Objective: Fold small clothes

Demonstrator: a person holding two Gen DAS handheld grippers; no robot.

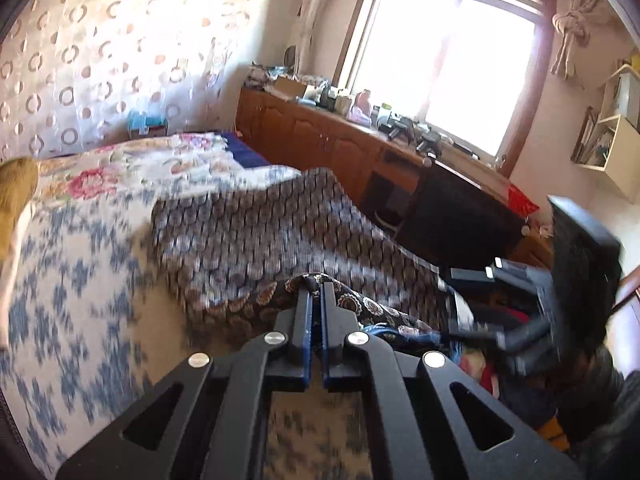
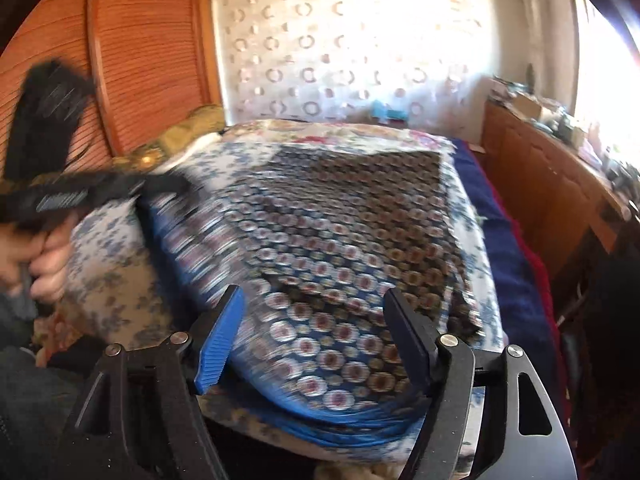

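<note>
Showing patterned garment (image 2: 340,248), writing illegible

Left hand-held gripper (image 1: 316,292) with jaws pressed together, blue pads nearly touching, tips pinching a fold of dark patterned cloth (image 1: 360,308); seen blurred from the right wrist view, gripped by a bare hand (image 2: 44,256) around its handle. Right hand-held gripper (image 2: 314,312) with jaws spread wide, blue-ribbed pad at left, dark finger at right, nothing pressed between them, pointing downward; shows at the left wrist view's right edge, blurred.
</note>
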